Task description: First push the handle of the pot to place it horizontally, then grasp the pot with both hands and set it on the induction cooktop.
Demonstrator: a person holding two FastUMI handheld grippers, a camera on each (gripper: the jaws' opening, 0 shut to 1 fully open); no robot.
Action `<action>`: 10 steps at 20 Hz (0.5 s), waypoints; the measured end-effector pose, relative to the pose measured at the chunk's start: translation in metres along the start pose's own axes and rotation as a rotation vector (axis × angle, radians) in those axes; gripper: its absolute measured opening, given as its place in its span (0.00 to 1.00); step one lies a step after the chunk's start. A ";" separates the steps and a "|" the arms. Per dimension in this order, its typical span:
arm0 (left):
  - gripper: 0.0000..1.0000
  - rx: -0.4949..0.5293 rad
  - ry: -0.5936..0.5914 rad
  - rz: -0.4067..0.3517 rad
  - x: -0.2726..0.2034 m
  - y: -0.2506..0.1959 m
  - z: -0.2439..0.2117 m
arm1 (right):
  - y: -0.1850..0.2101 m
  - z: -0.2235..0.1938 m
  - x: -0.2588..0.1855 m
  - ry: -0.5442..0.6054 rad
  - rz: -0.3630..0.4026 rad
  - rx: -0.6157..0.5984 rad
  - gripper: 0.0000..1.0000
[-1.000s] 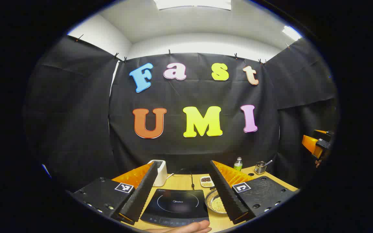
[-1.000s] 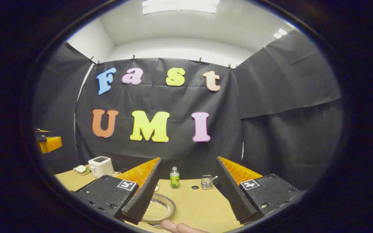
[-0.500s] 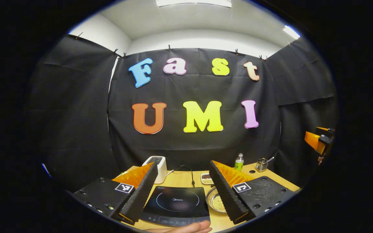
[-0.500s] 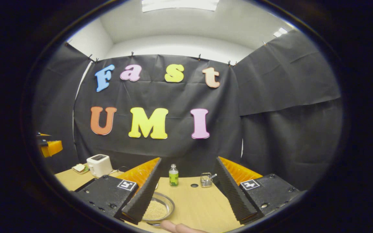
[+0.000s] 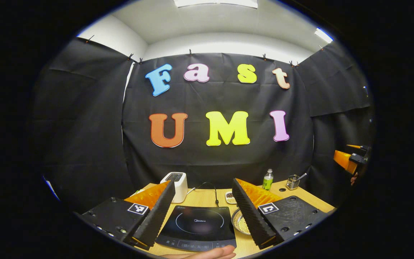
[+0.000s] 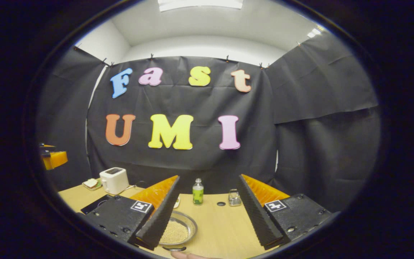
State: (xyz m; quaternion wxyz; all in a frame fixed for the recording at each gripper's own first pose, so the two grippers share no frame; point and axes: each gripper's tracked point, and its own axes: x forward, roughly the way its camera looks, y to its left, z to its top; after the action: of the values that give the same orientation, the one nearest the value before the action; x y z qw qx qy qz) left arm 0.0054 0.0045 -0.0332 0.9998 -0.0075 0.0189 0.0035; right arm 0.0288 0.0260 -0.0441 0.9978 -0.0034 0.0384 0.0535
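While both grippers' fingers gape wide, pale grains fill the pot.

**Hidden / cut off**

Pot in left gripper view: right half behind the finger; handle can't be made out. Pot in right gripper view: left rim behind the finger, handle mostly cut off at the btm edge. Cooktop: panel marks too small. Small dish: contents unclear.

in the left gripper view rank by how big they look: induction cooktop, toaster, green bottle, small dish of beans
1. induction cooktop, nearest the camera
2. toaster
3. green bottle and small dish of beans: look about alike, both small and far back, so unranked
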 end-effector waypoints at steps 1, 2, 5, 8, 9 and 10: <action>0.95 0.002 0.001 -0.004 -0.001 -0.001 -0.002 | 0.005 -0.008 0.003 0.025 0.024 -0.009 0.93; 0.95 -0.002 0.008 -0.004 -0.001 -0.002 -0.006 | 0.014 -0.016 0.006 0.044 0.060 -0.010 0.88; 0.95 -0.005 0.038 -0.015 -0.001 -0.007 -0.019 | 0.043 -0.042 0.011 0.117 0.163 -0.015 0.77; 0.95 0.013 0.047 -0.027 -0.001 -0.009 -0.026 | 0.064 -0.060 0.010 0.164 0.237 -0.024 0.51; 0.95 0.011 0.046 -0.026 -0.002 -0.009 -0.027 | 0.066 -0.067 0.012 0.171 0.240 -0.028 0.46; 0.95 0.007 0.041 -0.023 -0.002 -0.009 -0.027 | 0.068 -0.072 0.015 0.179 0.246 -0.033 0.27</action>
State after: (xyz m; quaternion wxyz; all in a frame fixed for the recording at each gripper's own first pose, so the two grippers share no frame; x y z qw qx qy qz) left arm 0.0020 -0.0044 -0.0598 0.9992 -0.0043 0.0396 -0.0082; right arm 0.0304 0.0947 -0.1175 0.9762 -0.0196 0.1263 0.1754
